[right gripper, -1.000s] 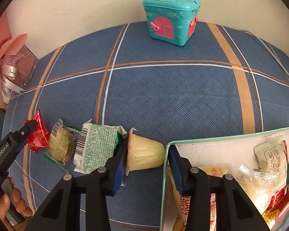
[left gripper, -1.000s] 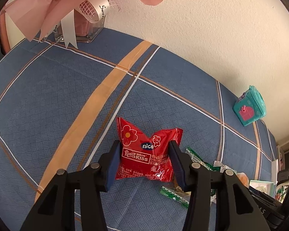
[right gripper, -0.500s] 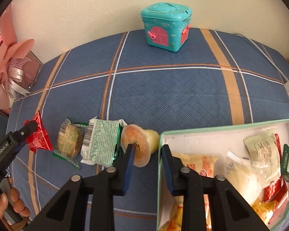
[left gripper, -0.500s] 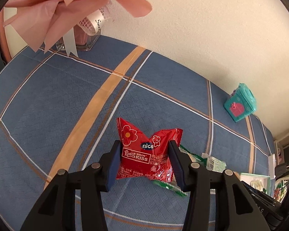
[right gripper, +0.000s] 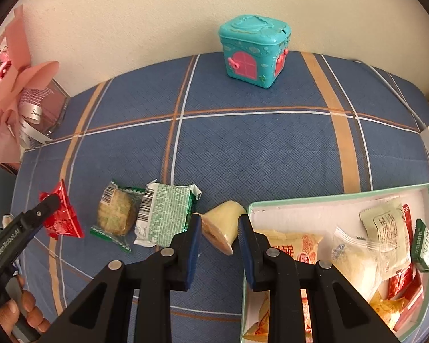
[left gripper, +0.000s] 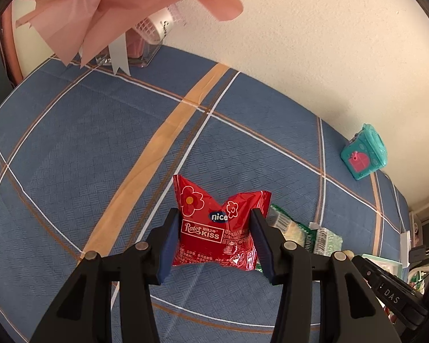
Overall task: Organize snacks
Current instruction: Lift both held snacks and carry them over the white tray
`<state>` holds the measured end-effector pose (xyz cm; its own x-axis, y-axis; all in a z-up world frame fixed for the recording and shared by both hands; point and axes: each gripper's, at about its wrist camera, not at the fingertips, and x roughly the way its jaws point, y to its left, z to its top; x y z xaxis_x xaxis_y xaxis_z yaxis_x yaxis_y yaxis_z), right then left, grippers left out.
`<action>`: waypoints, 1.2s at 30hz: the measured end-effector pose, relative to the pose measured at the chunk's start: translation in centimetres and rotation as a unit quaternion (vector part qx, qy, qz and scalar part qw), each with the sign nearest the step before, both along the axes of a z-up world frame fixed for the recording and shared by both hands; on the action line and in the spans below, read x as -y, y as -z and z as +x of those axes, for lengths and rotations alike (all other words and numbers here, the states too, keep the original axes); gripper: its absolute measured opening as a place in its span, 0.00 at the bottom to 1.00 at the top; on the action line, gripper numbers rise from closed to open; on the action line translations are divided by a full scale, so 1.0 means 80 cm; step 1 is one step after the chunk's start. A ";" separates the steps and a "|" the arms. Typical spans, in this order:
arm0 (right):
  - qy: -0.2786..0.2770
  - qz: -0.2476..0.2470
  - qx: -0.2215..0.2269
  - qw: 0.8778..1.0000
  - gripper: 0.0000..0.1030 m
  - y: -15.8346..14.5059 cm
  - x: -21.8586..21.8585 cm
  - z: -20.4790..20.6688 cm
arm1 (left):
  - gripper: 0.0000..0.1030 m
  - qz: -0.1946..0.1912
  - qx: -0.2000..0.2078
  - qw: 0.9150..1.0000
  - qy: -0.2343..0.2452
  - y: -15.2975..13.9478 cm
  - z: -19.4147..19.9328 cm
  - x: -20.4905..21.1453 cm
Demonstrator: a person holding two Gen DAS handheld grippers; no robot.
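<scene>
Black fingers (left gripper: 168,245), blue pads (right gripper: 193,245)

Both views are bright and evenly lit, with soft, faint shadows. Focus is sharp. Fisheye distortion bends the wall (right gripper: 128,14) and darkens the corners.

Left tongs (left gripper: 214,238) pinch the red snack packet (left gripper: 214,228) above the blue tablecloth (left gripper: 100,148).

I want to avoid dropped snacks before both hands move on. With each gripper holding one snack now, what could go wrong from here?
1. The right gripper pinches the jelly cup tilted on its tapered sides, so it may slip out before reaching the box.
2. The left gripper squeezes the red Rater Kiss packet, which is puffed and creased; its contents may get crushed.
3. The box already looks crowded, so added snacks may spill over.
</scene>
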<state>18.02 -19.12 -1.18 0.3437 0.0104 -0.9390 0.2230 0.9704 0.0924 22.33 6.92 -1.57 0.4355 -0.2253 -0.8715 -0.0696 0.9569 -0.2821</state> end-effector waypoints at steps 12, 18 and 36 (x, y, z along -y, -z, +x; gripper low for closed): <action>-0.013 -0.021 -0.016 1.000 0.33 0.014 -0.024 0.022 | 0.49 0.000 -0.013 1.000 0.006 0.009 0.005 0.004; -0.010 0.020 -0.025 0.999 0.33 0.015 -0.022 0.020 | 0.49 0.002 -0.012 1.000 0.007 0.010 0.005 0.005; -0.081 -0.050 -0.051 0.994 0.49 0.048 -0.042 0.053 | 0.49 0.010 -0.014 1.000 0.019 0.013 0.005 0.011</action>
<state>22.26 -15.75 -5.00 0.2472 -0.0375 -0.9682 0.0658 0.9976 -0.0218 22.75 6.08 -2.63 0.4015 -0.2233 -0.8882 -0.0405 0.9646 -0.2608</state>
